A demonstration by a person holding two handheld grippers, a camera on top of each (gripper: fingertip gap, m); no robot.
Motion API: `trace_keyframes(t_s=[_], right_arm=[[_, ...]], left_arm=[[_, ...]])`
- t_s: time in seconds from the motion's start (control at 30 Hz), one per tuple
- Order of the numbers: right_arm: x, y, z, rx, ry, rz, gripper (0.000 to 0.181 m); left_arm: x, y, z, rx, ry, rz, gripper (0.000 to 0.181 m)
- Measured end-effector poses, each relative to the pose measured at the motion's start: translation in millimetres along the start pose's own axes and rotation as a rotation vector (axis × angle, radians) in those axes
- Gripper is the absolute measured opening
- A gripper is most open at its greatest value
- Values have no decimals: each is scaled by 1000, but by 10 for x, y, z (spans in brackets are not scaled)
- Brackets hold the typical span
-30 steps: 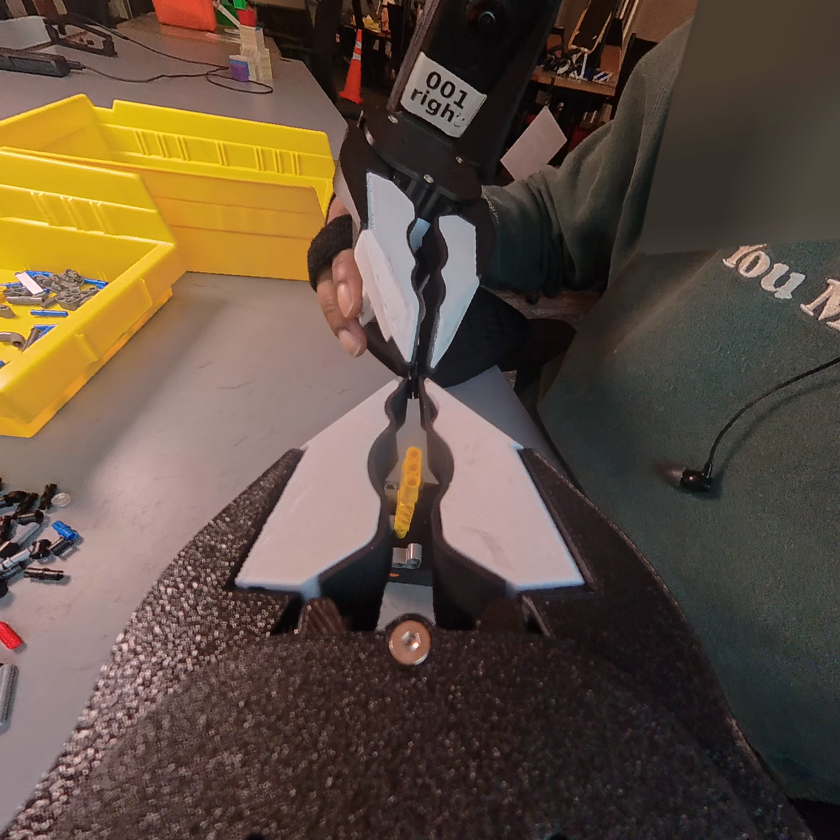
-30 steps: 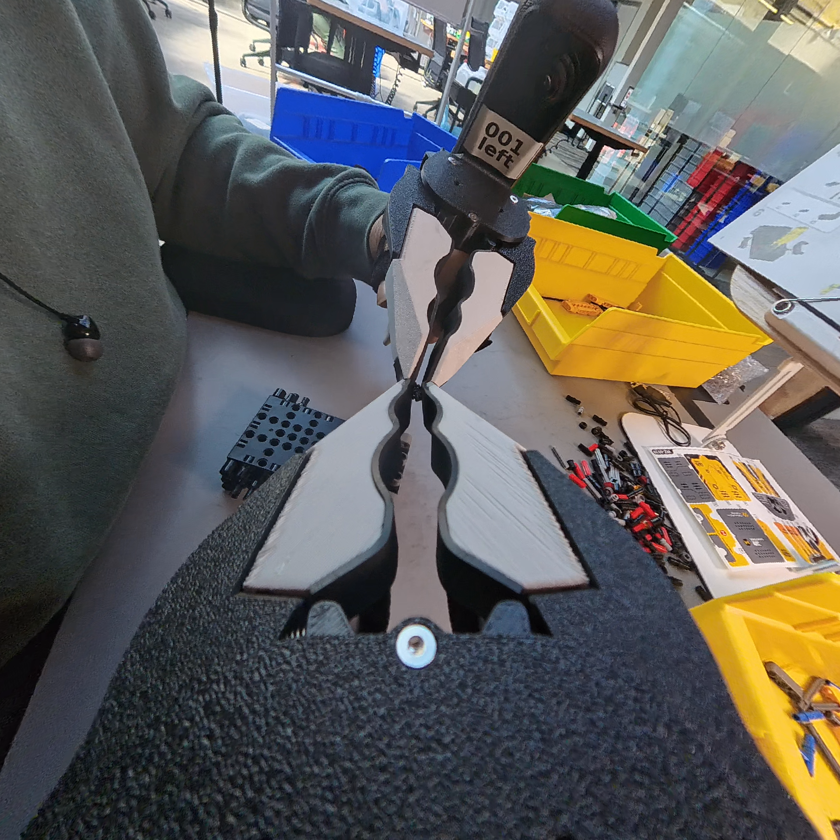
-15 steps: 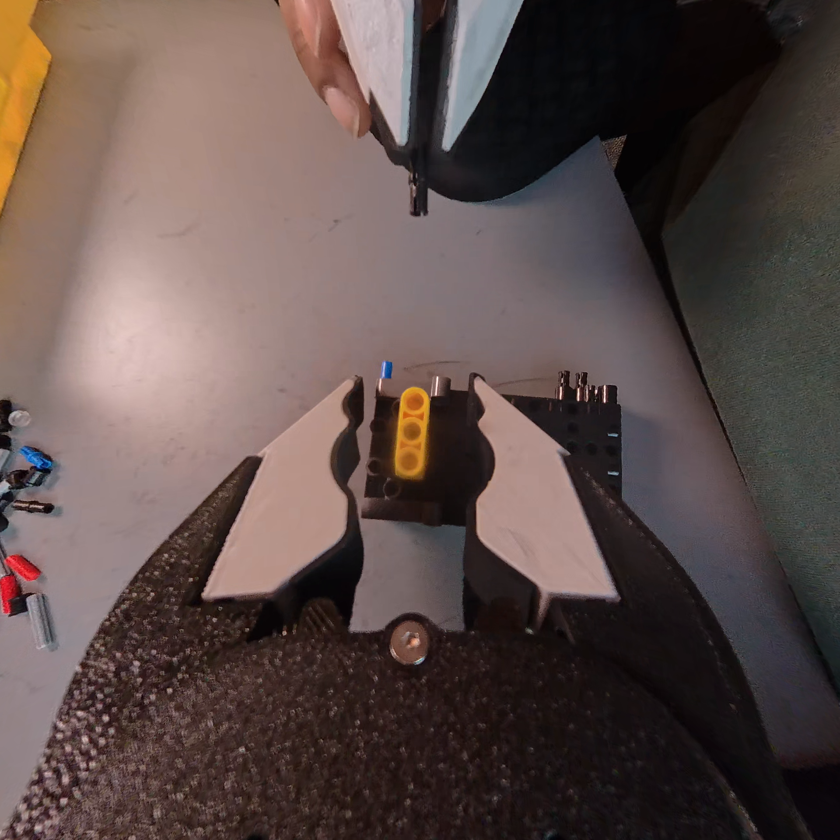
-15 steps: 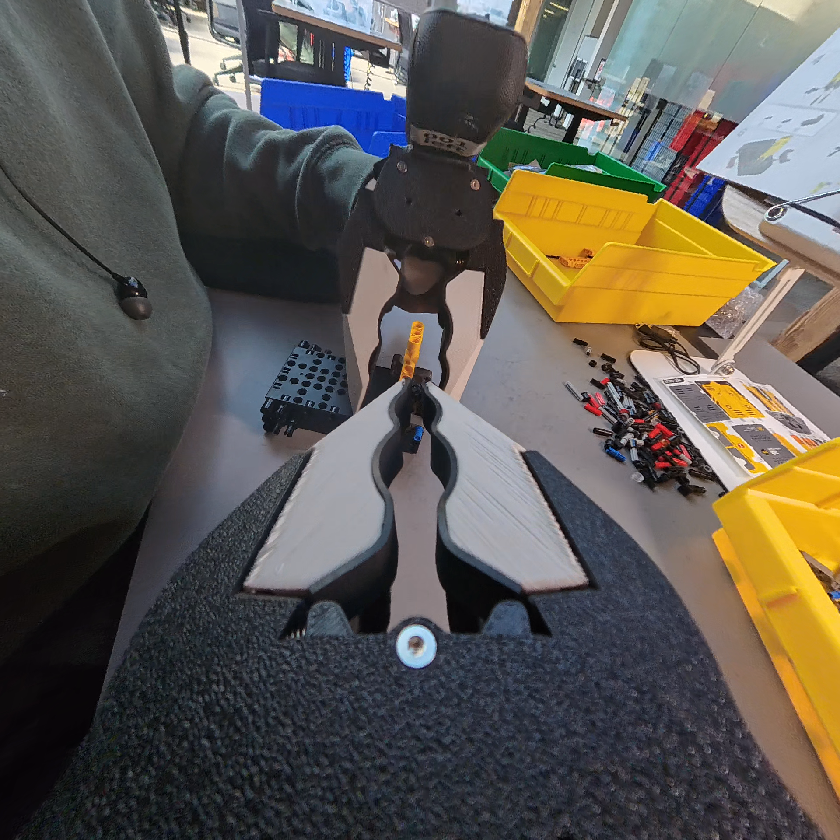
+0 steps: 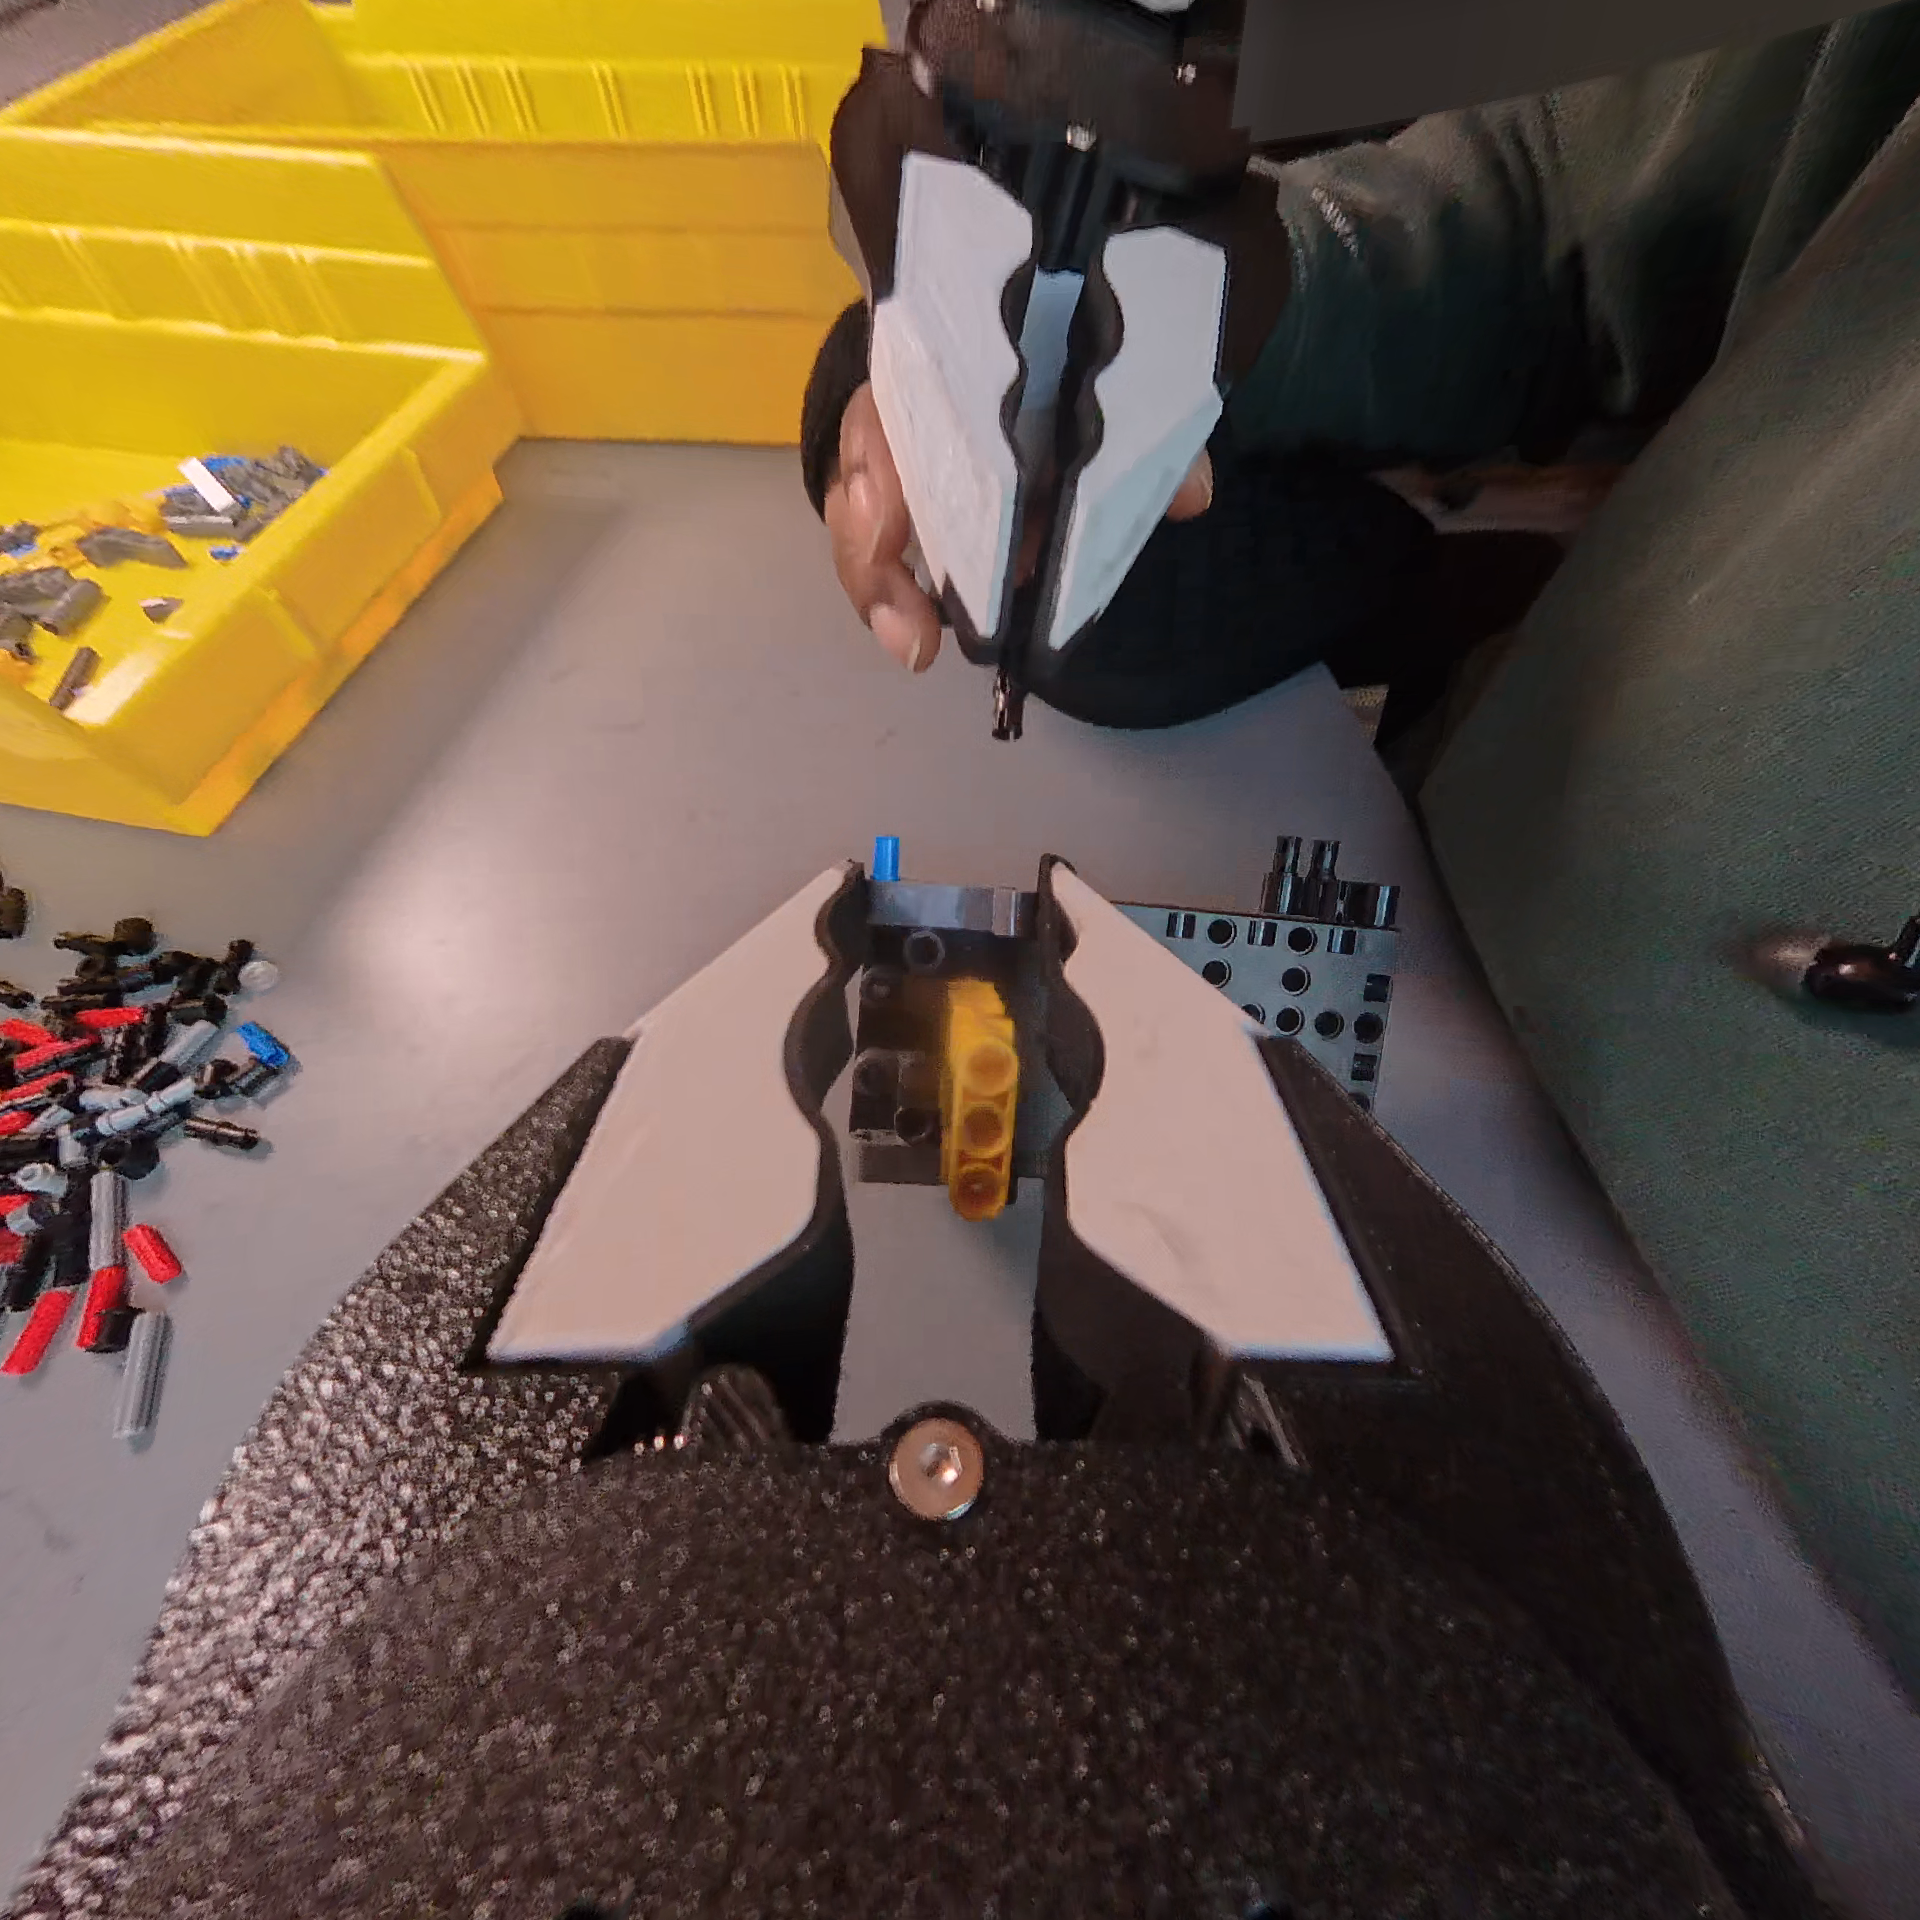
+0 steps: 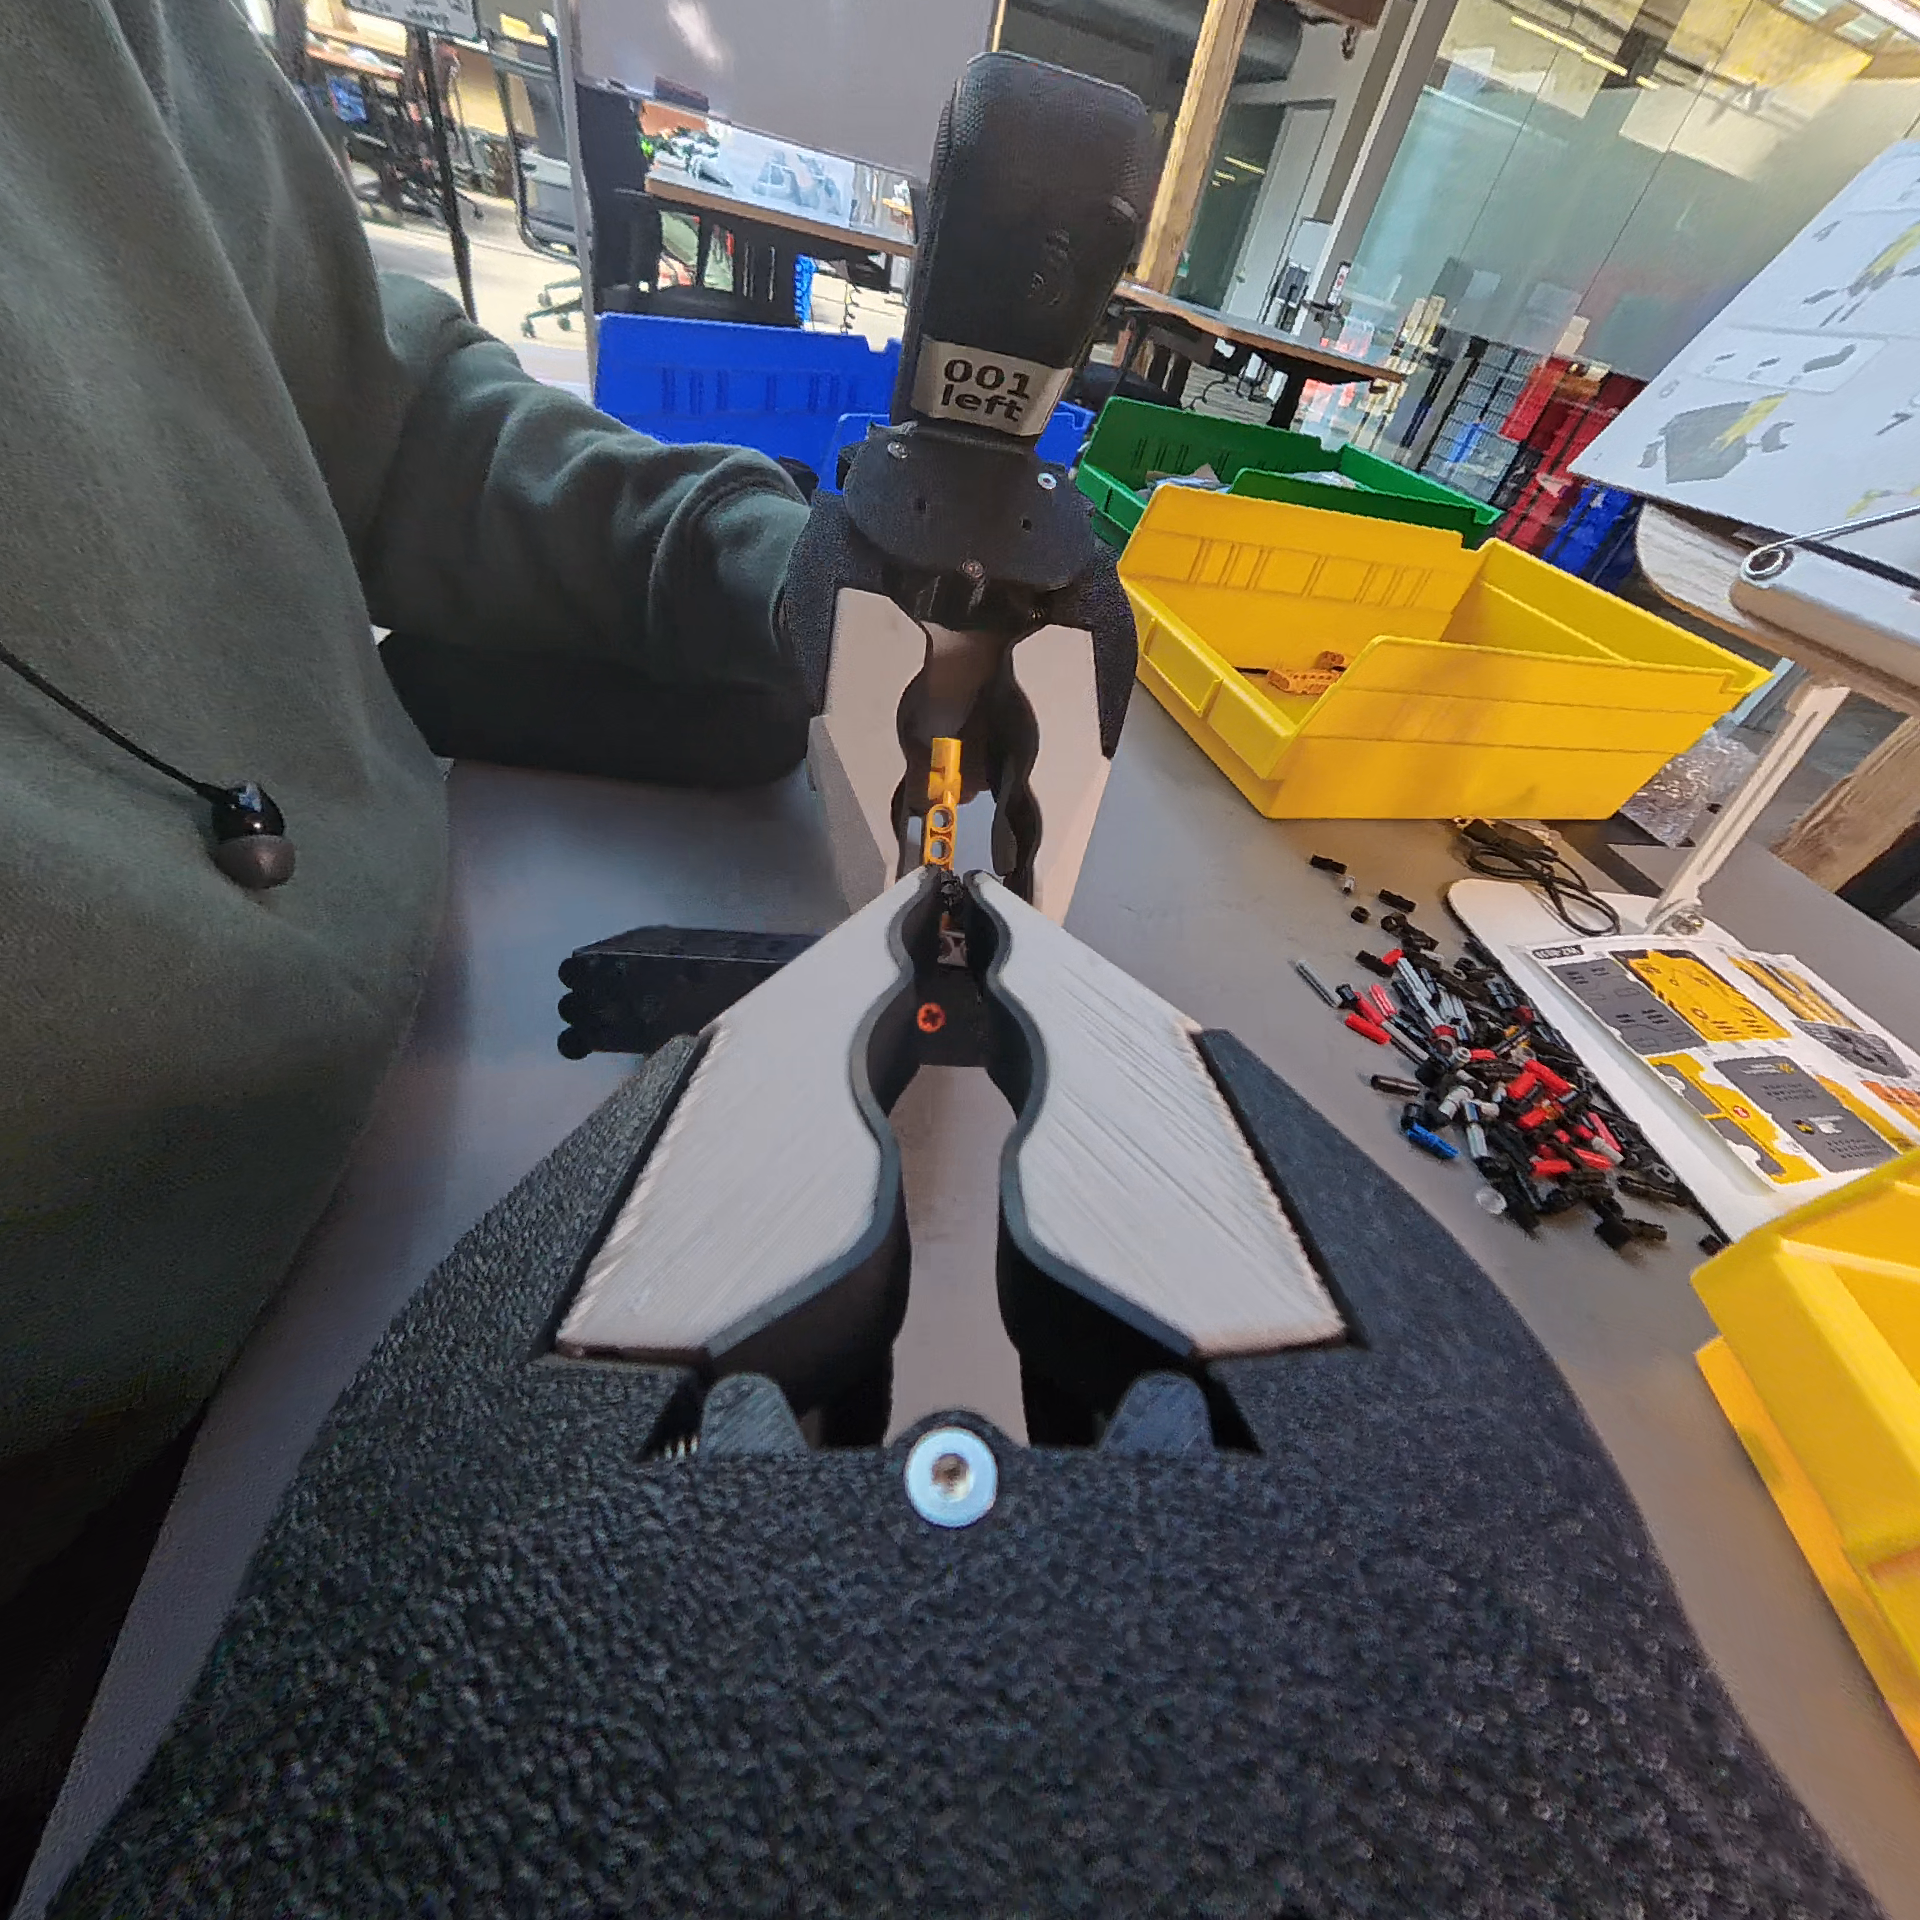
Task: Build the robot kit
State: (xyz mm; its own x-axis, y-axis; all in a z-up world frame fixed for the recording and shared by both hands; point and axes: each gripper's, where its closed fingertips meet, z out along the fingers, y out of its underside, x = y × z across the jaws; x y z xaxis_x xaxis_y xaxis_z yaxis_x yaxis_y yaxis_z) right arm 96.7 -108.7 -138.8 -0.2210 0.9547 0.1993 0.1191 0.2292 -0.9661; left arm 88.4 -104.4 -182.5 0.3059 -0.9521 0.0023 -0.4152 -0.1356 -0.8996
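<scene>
Left wrist view: the left gripper [image 5: 948, 878], spread wider half a second ago, now clamps the black assembly [image 5: 904, 1039] carrying the yellow beam [image 5: 982, 1101], near the table [image 5: 623, 675] edge by the person. The right gripper [image 5: 1013, 649] stays pinched on a black pin [image 5: 1006, 712] just above.

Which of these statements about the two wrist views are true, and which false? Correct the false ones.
1. The right gripper pinches a small black pin. True.
2. The yellow beam lies inside a yellow bin. False: it sits on the black block between the left gripper's fingers.
3. A pile of loose pins lies on the table. True.
4. The perforated black plate is stacked on the block. False: it lies on the table beside it.
</scene>
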Motion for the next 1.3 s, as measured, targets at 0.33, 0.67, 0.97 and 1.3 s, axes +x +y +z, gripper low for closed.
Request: trace_keyframes(t_s=[0.33,0.67,0.97,1.3], right_arm=[[-51,174,160,-104,-89,-33,4],[-57,281,189,-123,-90,-54,4],[-24,529,236,-209,-83,-185,2],[106,608,239,-252,-70,-181,0]], left_arm=[[-17,-31,44,41,-12,2,31],[-48,51,66,-9,-49,35,31],[-136,210,116,-114,-102,30,31],[-203,258,117,-148,-129,25,35]])
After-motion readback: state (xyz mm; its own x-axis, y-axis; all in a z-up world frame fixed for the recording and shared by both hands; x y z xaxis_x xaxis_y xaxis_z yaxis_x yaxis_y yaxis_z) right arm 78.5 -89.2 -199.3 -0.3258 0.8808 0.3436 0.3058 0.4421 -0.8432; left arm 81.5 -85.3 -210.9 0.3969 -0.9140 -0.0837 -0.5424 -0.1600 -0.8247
